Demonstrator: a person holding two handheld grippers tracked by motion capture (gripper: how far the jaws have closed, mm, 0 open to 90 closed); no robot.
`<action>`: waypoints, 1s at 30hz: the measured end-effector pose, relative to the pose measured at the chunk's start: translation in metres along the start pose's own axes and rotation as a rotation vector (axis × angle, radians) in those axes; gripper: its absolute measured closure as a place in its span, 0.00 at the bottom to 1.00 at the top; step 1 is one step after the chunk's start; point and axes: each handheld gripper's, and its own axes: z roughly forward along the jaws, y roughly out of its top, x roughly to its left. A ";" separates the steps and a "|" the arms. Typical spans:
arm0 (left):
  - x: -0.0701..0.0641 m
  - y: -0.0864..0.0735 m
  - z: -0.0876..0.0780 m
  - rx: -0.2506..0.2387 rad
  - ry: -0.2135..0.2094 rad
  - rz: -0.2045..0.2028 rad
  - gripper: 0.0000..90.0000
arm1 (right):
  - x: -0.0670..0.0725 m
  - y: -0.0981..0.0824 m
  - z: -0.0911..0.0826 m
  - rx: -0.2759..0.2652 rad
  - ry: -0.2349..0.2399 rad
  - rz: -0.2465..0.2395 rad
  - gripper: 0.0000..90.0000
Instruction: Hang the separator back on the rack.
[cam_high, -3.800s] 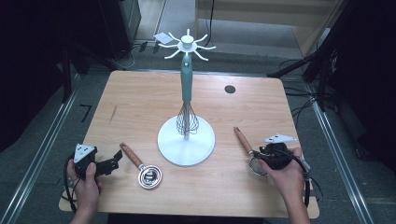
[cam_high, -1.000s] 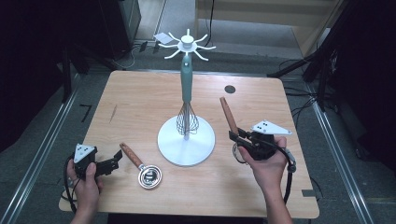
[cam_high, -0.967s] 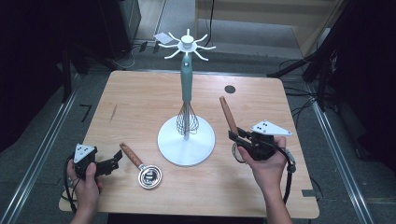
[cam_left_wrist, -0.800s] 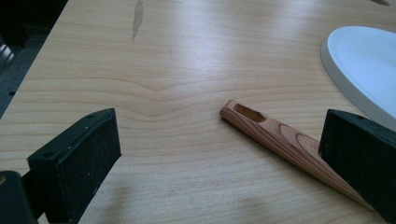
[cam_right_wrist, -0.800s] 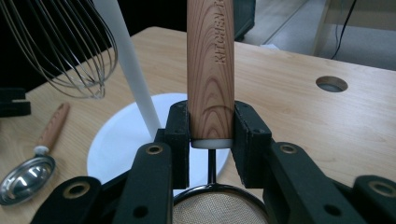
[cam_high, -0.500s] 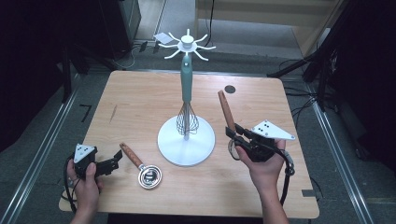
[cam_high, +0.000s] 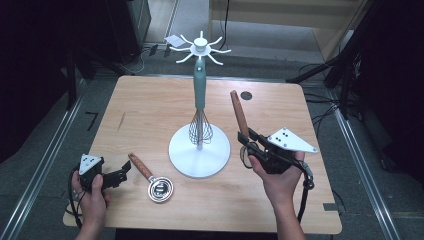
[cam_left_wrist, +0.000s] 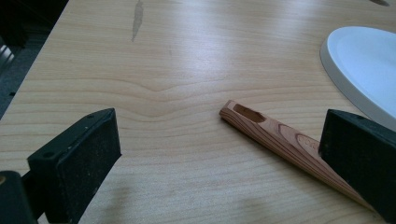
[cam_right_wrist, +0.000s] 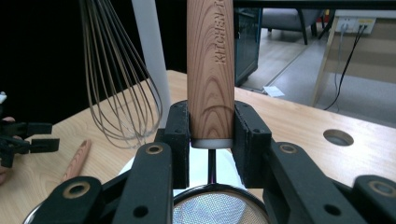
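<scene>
My right gripper (cam_high: 249, 143) (cam_right_wrist: 211, 135) is shut on the wooden handle (cam_high: 239, 113) (cam_right_wrist: 210, 65) of a mesh strainer (cam_right_wrist: 219, 207), held off the table with the handle pointing up and away, just right of the white stand (cam_high: 199, 150). A whisk (cam_high: 200, 128) (cam_right_wrist: 116, 70) with a teal handle hangs from the stand's hooks (cam_high: 201, 47). My left gripper (cam_high: 121, 172) (cam_left_wrist: 219, 158) stands open low at the front left corner. A second utensil lies there: a wooden handle (cam_high: 140, 166) (cam_left_wrist: 285, 140) with a round metal head (cam_high: 161, 190). That handle runs toward the right-hand pad (cam_left_wrist: 362, 154).
The stand's white round base (cam_left_wrist: 359, 70) sits mid-table. A dark round hole (cam_high: 246, 95) (cam_right_wrist: 338, 136) is in the tabletop at the back right. Cables and dark equipment lie on the floor around the wooden table (cam_high: 150, 115).
My right gripper has risen and edged left toward the stand with the strainer, whose handle now points more upright. The left gripper has not moved.
</scene>
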 end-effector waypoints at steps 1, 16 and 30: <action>0.000 0.000 0.000 0.000 0.000 0.000 0.00 | 0.001 0.001 0.000 -0.006 -0.001 -0.002 0.79; 0.000 0.000 0.000 -0.003 0.000 0.000 0.00 | 0.016 0.019 -0.007 -0.099 0.000 -0.029 0.79; 0.000 0.000 0.000 -0.002 -0.001 0.001 0.00 | 0.029 0.040 -0.009 -0.158 0.009 -0.069 0.79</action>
